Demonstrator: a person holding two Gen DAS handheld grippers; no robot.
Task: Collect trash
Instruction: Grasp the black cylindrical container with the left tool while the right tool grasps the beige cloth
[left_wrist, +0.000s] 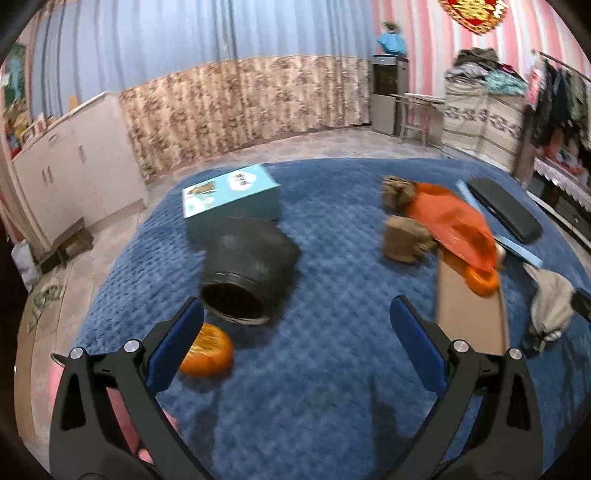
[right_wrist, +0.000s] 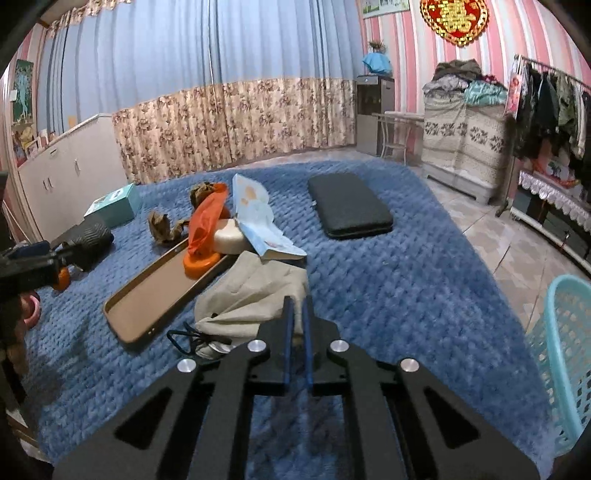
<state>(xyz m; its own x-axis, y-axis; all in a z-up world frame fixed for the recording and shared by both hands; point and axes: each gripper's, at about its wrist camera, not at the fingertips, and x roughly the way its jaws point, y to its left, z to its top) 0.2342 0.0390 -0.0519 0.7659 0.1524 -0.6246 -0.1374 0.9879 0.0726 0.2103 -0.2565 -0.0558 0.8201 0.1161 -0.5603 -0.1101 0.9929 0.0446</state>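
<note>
Trash lay strewn over the quilted blue bedspread (right_wrist: 388, 288): crumpled brown paper wads (left_wrist: 404, 239), a loose orange plastic bag (left_wrist: 458, 221) trailing onto a long tan tray (right_wrist: 159, 291), and an orange round lid-like piece (left_wrist: 208, 356) just beside a toppled black ribbed bin (left_wrist: 247, 273). The right gripper (right_wrist: 298, 306), fingers pressed almost together, appeared to have pinched the edge of a rumpled beige cloth bag (right_wrist: 251, 295) (whether the pads truly held fabric was hard to judge, since the fold sat right behind the tips). The left gripper (left_wrist: 295, 317) hung over bare bedspread with its blue-padded fingers (left_wrist: 177, 343) spread wide and nothing between them, the black bin's mouth just beyond its left finger. A turquoise plastic laundry basket (right_wrist: 565, 354) stood off the bed's right side; a teal cardboard box (left_wrist: 232, 199) and a flat black padded case (right_wrist: 349, 205) lay farther back.

Done well, the step in hand probably called for confirming a firm pinch on the cloth before lifting, raising it slowly so its dark cord (right_wrist: 184, 338) did not snag the tray, and keeping the left gripper's open fingers clear of the bin rim while it lined up on the nearest scrap.
</note>
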